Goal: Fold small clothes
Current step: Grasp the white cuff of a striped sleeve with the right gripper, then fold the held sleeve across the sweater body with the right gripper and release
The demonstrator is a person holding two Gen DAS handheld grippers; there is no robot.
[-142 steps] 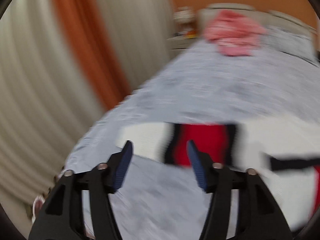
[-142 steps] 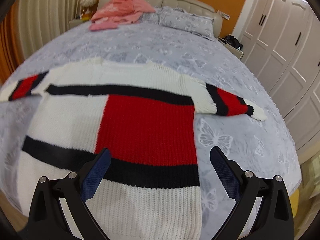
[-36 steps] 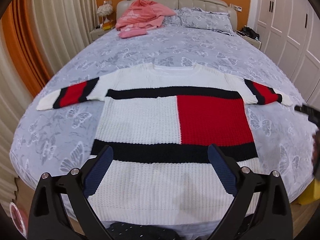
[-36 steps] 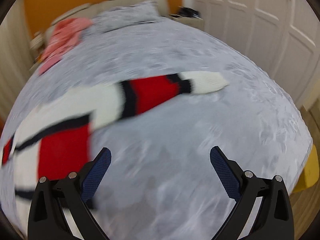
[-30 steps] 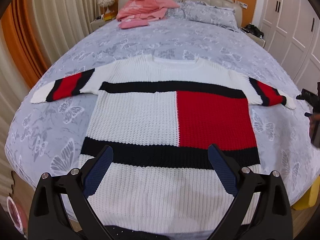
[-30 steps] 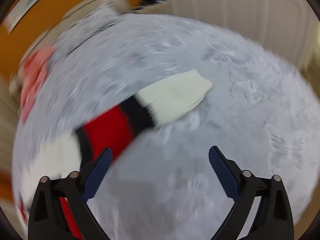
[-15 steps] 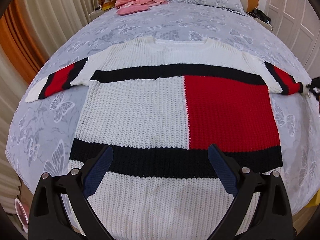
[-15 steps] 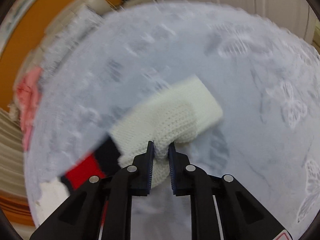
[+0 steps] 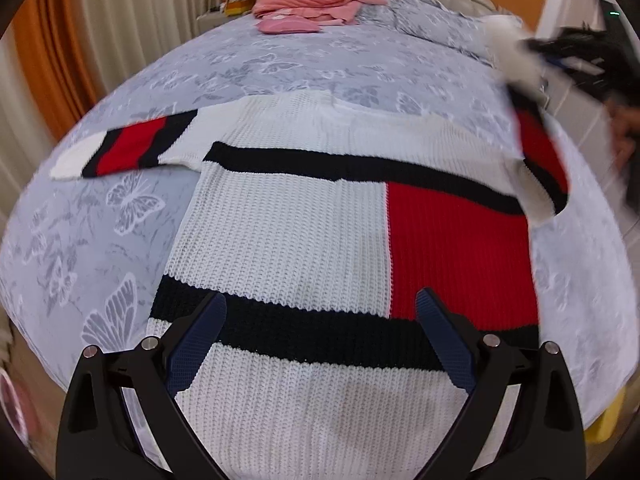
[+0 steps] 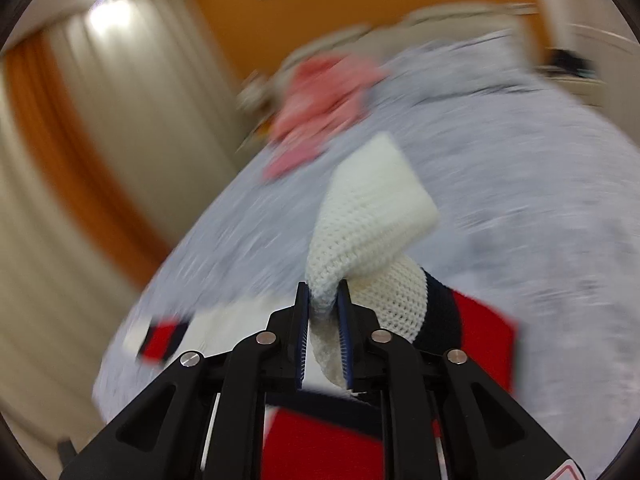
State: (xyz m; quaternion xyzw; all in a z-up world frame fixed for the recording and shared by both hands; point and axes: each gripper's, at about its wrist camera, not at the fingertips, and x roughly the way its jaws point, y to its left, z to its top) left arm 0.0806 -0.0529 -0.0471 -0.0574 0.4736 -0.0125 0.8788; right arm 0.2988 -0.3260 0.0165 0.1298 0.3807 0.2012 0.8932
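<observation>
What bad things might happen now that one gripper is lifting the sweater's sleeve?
The right gripper pinches only the white cuff of the sweater, so the stretchy knit might slip out mid-fold. The left gripper is open above the hem, holding nothing down, so pulling the right sleeve across may drag the body crooked on the bedspread.

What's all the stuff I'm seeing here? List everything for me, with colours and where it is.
Sweater: one, white with red and black blocks, spread flat on the bed.
Right sleeve cuff: one, white, lifted off the bed.
Pink clothes: one pile, near the headboard.
Bed cover: one, grey with butterflies.
Curtains: cream and orange, left of the bed.
Left claw: black with blue pads, open over the hem.
Right claw: shut on the cuff.
</observation>
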